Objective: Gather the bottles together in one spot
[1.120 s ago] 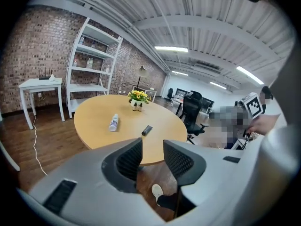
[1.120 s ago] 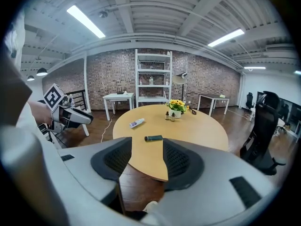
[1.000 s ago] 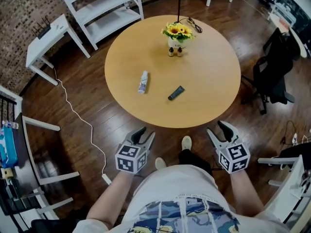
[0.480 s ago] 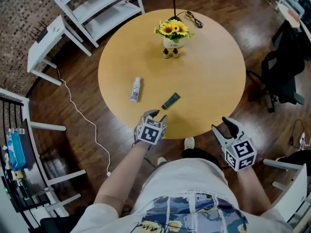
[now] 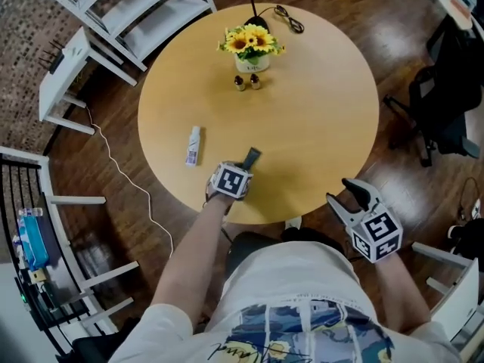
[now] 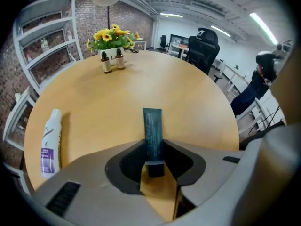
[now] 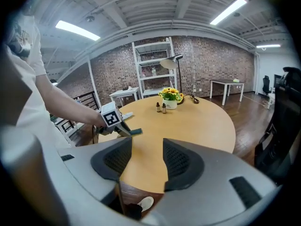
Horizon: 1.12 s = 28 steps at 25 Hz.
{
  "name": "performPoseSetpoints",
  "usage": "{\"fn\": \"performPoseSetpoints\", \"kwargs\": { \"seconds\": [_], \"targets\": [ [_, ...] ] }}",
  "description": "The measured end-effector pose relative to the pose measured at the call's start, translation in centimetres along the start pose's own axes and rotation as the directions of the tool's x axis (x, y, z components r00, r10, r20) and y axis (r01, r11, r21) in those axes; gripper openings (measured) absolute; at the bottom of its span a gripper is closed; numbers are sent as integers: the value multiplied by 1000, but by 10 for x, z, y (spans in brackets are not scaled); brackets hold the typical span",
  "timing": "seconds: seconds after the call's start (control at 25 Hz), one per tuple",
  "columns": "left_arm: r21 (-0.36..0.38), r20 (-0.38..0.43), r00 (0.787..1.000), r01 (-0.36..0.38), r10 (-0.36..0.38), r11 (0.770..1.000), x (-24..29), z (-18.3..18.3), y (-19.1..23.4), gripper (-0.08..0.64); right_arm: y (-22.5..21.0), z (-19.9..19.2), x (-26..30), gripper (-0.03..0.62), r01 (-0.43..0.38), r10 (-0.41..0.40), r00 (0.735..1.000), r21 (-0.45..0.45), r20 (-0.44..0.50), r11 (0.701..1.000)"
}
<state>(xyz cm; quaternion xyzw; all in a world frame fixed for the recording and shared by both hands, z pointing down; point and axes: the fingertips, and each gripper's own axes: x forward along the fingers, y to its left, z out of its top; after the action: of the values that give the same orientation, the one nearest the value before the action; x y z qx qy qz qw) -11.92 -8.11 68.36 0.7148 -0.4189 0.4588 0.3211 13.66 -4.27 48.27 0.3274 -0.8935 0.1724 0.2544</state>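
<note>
A dark tube (image 5: 251, 156) lies flat on the round wooden table (image 5: 318, 127). My left gripper (image 5: 240, 166) points steeply down over it. In the left gripper view the tube (image 6: 152, 126) runs between the jaws, cap end nearest me. The jaws have just been closing and their pads (image 6: 134, 161) touch its sides. A white bottle with a purple label (image 5: 193, 145) (image 6: 51, 142) lies to the left. Two small brown bottles (image 5: 247, 82) (image 6: 112, 61) stand by the sunflower vase (image 5: 250, 48). My right gripper (image 5: 346, 195) (image 7: 147, 159) hangs open and empty off the table's near right edge.
White shelves (image 5: 136, 6) and a white side table (image 5: 64, 74) stand at the far left. A black office chair (image 5: 446, 104) is at the right. A white cable (image 5: 121, 180) runs over the wooden floor. A dark cord (image 5: 286, 17) lies on the table's far edge.
My left gripper has moved forward and down from off the table's edge onto the dark tube, and its jaws have narrowed around it. The right gripper has drifted slightly forward.
</note>
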Motion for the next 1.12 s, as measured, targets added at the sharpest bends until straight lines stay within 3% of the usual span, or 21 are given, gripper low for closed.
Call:
{"fn": "performPoseSetpoints", "kwargs": {
  "seconds": [0.08, 0.16, 0.2, 0.24, 0.28, 0.4, 0.48, 0.6, 0.68, 0.76, 0.8, 0.84, 0.88, 0.92, 0.96, 1.0, 1.04, 1.12],
  "targets": [
    [-73, 21, 999, 49, -48, 996, -3, 0, -6, 123, -3, -2, 4, 232, -19, 19, 1000, 20, 0, 1000],
    [-190, 125, 986, 132, -110, 973, -18, 12, -13, 121, -1, 1, 9, 232, -46, 44, 999, 51, 23, 998],
    [-249, 205, 967, 203, -153, 947, -31, 21, -19, 121, 1, 6, 13, 232, -62, 60, 997, 69, 41, 996],
    [-285, 297, 932, 295, -209, 912, -47, 33, -28, 120, 5, 12, 17, 232, -85, 79, 995, 88, 62, 993],
    [-283, 396, 876, 403, -277, 870, -67, 47, -42, 121, 10, 19, 21, 232, -115, 106, 990, 109, 88, 987],
    [-104, 607, 627, 672, -488, 734, -141, 82, -92, 121, 32, 52, 28, 210, -258, 214, 953, 204, 216, 944],
    [40, 639, 484, 755, -598, 654, -188, 91, -117, 121, 54, 81, 29, 210, -376, 288, 900, 245, 328, 894],
    [222, 620, 290, 827, -729, 517, -248, 90, -141, 121, 92, 122, 27, 210, -531, 417, 803, 194, 427, 825],
    [300, 592, 189, 850, -783, 432, -279, 82, -146, 121, 123, 139, 24, 237, -635, 515, 726, 158, 456, 756],
    [339, 563, 119, 869, -818, 360, -300, 69, -145, 120, 155, 151, 19, 223, -724, 595, 647, 138, 477, 676],
    [349, 551, 95, 877, -829, 332, -307, 62, -143, 121, 170, 154, 19, 211, -745, 618, 624, 125, 478, 655],
    [353, 545, 77, 882, -835, 311, -312, 55, -140, 121, 182, 157, 20, 160, -750, 628, 616, 112, 476, 651],
    [350, 546, 72, 886, -835, 305, -315, 49, -135, 121, 191, 158, 23, 147, -743, 623, 622, 106, 474, 661],
    [342, 555, 83, 884, -828, 318, -315, 45, -129, 123, 196, 158, 27, 143, -726, 606, 638, 108, 475, 679],
    [330, 568, 113, 876, -815, 351, -314, 41, -122, 124, 199, 158, 31, 141, -700, 580, 661, 114, 476, 705],
    [319, 582, 158, 858, -798, 402, -311, 38, -114, 123, 199, 156, 34, 141, -662, 543, 691, 117, 477, 741],
    [307, 598, 219, 826, -771, 473, -308, 35, -103, 121, 197, 155, 38, 140, -605, 494, 731, 111, 472, 789],
    [291, 630, 372, 702, -682, 651, -302, 32, -74, 121, 190, 151, 47, 140, -413, 354, 832, 52, 428, 909]
  ]
}}
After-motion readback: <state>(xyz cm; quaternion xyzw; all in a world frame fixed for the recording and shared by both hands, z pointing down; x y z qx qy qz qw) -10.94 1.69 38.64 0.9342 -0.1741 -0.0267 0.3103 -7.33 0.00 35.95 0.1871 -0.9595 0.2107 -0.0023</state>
